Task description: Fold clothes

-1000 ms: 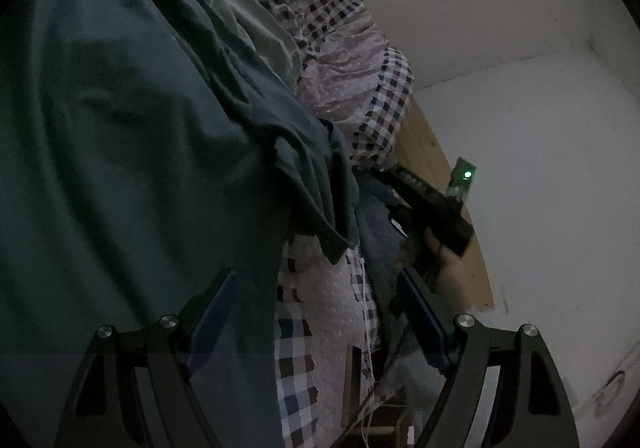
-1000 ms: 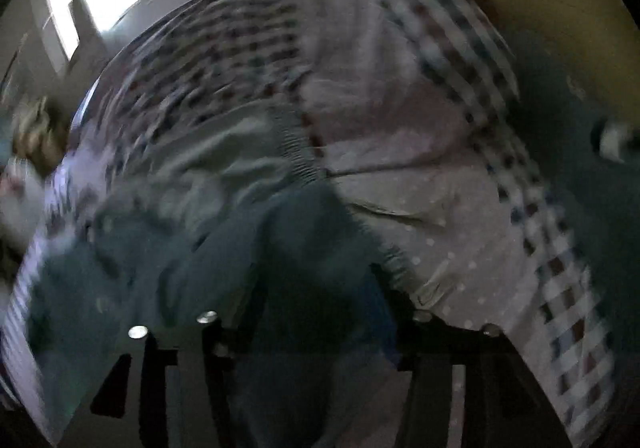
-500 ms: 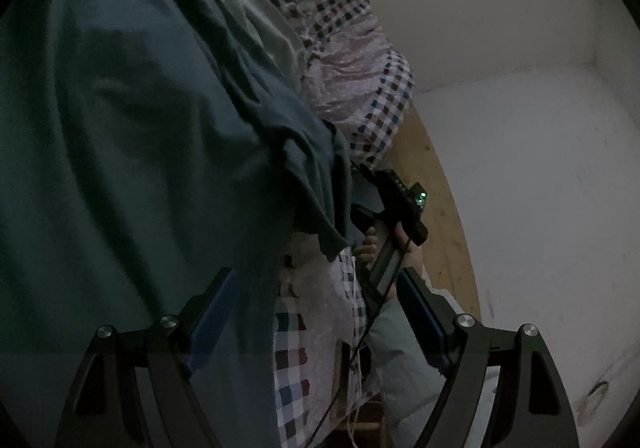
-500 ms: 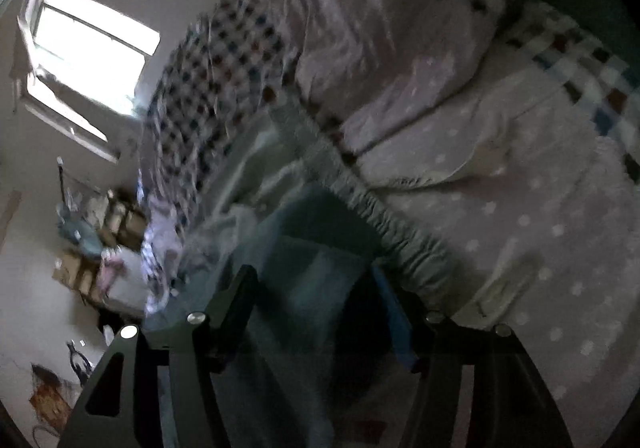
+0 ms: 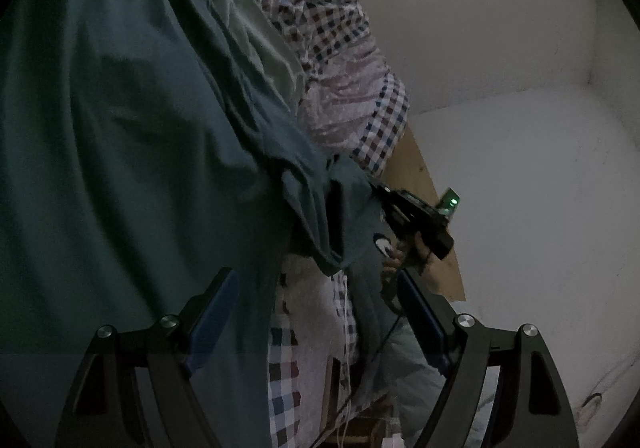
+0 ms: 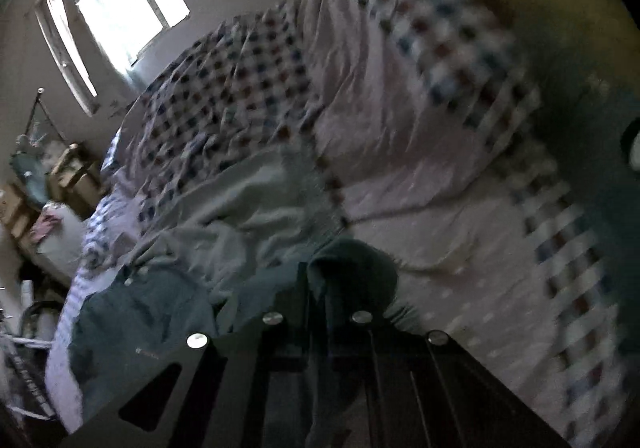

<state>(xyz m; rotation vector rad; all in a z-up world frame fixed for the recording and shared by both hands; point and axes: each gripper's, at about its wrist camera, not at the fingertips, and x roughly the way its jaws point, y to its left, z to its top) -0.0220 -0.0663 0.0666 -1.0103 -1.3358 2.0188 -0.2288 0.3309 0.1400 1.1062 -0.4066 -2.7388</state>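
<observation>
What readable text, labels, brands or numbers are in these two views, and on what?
None can be read.
Small pale mark on the dark teal garment, right wrist view: may be print, too small and blurred to read.
Round white patch on dark clothing beside the right gripper, left wrist view: no legible characters.
Green light on the right gripper's small board: a light, not text.
Checked bedding: pattern only.

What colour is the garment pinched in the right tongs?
Dark teal garment, plain with no pattern; it shows best in the left wrist view, draped wide across the bed.

Dim rm: bright window (image 6: 120, 4), white walls (image 5: 500, 28), checked bedding (image 6: 248, 88).
</observation>
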